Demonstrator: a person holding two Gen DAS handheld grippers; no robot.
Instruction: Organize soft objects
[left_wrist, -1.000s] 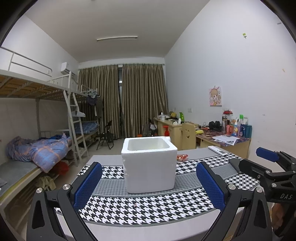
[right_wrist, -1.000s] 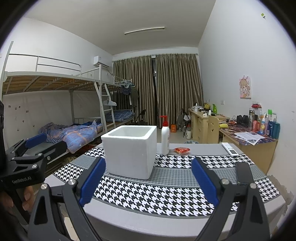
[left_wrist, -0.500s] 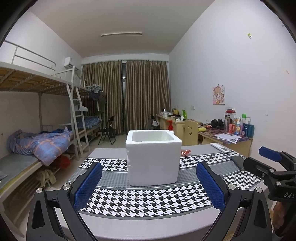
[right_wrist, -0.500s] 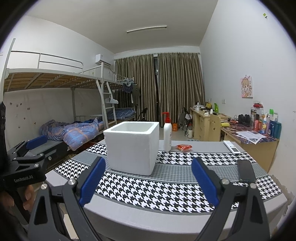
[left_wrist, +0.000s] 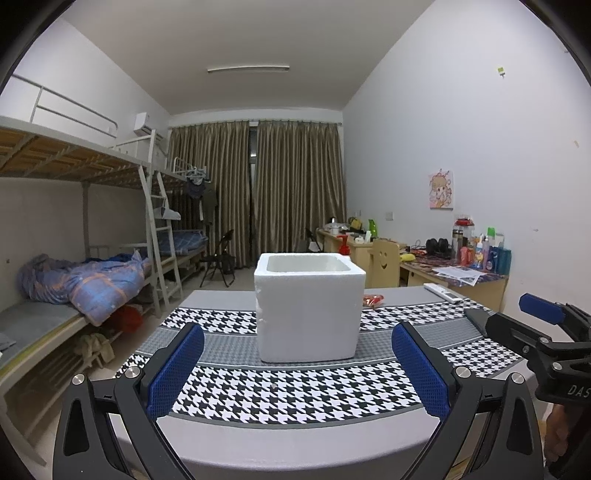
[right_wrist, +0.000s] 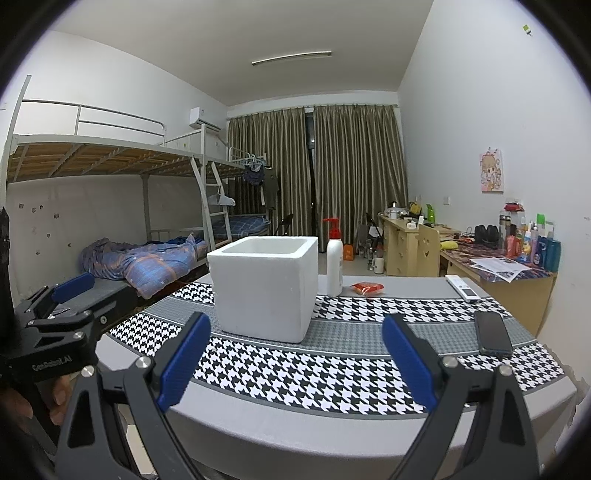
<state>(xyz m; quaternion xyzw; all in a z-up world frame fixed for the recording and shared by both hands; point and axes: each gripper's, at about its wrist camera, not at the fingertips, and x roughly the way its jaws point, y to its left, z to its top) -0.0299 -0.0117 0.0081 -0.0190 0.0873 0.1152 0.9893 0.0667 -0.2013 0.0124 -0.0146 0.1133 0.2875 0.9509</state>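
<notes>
Foam box (left_wrist: 309, 308), white and open at the top, stands upright on the houndstooth table runner (left_wrist: 295, 391), near the middle of the grey table (left_wrist: 295, 446). From the left wrist view, the left gripper (left_wrist: 297, 373) hovers over the near table edge with its blue-padded fingers (left_wrist: 176, 369) spread wide apart, holding nothing; the box sits beyond the gap between them. At the right edge of that view the right gripper (left_wrist: 543, 321) is seen side-on.

From the right wrist view, the left gripper (right_wrist: 55, 306) shows at the far left, gripped by a hand. The right gripper (right_wrist: 295, 360) also has its fingers (right_wrist: 406, 362) wide apart and empty, short of the box (right_wrist: 266, 286). Just right of the box and behind it stands a white pump bottle (right_wrist: 334, 260) with a red top. Further right lies a small red packet (right_wrist: 367, 288), then a white remote (right_wrist: 461, 288) near the far edge, and a dark phone (right_wrist: 493, 332) lying flat on the runner (right_wrist: 295, 373) at the right
</notes>
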